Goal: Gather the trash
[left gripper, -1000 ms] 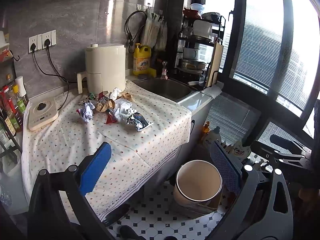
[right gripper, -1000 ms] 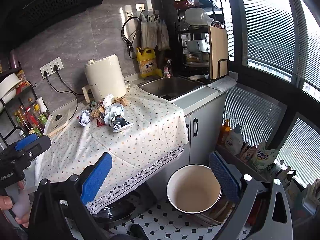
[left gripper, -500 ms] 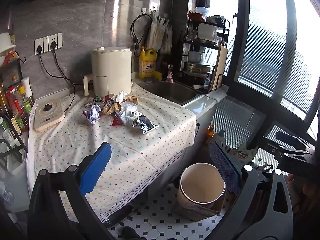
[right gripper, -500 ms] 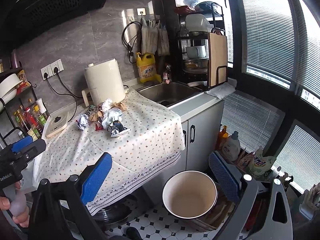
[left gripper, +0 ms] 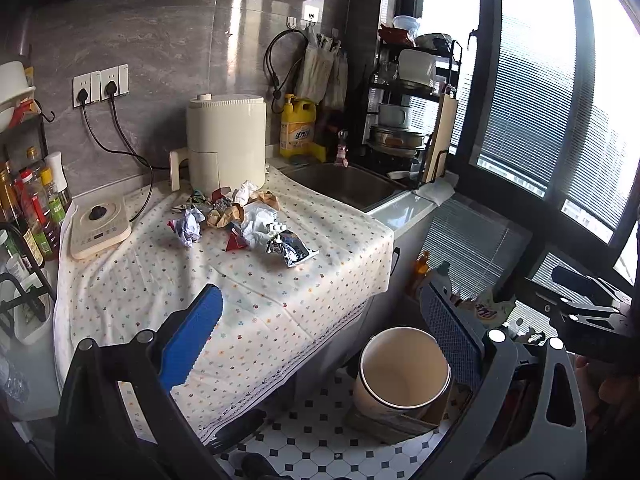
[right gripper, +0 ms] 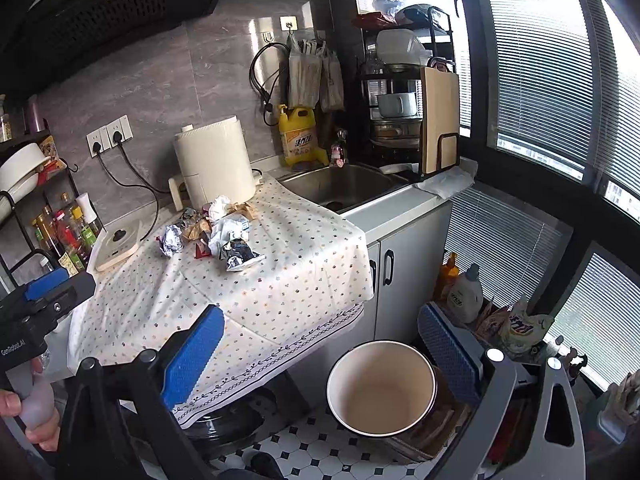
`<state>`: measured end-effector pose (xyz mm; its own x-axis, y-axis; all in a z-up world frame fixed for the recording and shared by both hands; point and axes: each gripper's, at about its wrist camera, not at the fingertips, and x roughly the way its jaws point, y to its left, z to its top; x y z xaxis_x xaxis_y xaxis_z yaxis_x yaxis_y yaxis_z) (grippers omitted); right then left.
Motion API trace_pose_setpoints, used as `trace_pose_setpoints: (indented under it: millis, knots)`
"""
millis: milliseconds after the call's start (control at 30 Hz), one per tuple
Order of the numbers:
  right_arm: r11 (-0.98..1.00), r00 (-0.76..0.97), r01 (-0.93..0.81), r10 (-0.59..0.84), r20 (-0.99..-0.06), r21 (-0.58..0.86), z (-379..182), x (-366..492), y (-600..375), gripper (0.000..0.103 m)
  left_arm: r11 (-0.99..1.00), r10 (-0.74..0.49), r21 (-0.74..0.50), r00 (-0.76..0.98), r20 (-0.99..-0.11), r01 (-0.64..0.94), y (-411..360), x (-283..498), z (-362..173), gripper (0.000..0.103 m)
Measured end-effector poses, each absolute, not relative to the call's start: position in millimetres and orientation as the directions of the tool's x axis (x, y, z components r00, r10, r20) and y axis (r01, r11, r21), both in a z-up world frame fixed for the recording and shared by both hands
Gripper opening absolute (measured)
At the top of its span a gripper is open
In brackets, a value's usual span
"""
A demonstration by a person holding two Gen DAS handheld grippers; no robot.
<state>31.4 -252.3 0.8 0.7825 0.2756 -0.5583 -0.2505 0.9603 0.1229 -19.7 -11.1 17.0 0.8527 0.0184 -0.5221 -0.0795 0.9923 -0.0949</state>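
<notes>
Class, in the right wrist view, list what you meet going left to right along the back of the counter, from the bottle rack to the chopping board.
Rack of sauce bottles → flat cream scale → tall cream appliance → yellow detergent jug → steel sink → upright wooden chopping board.

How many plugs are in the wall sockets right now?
2: both black plugs sit side by side in the wall sockets, left plug, right plug. None looks hidden.

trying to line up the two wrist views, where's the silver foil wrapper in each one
Left wrist: silver foil wrapper just left of centre, nearest piece of the trash pile.
Right wrist: upper left of centre, again at the pile's near edge.
Shared landmark: cream air fryer behind the pile.
</notes>
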Motion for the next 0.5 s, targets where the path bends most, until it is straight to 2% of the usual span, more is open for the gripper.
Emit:
trace_pose_setpoints:
  millis: [500]
  knots:
    - [0.950,0.778,-0.280,0.309,-0.547,0.138,3.0,32.1,-248.2,0.095,0.988,0.023,-0.120,0.856,-0.517,-0.099,-1.6,-22.3,14.6,0.098]
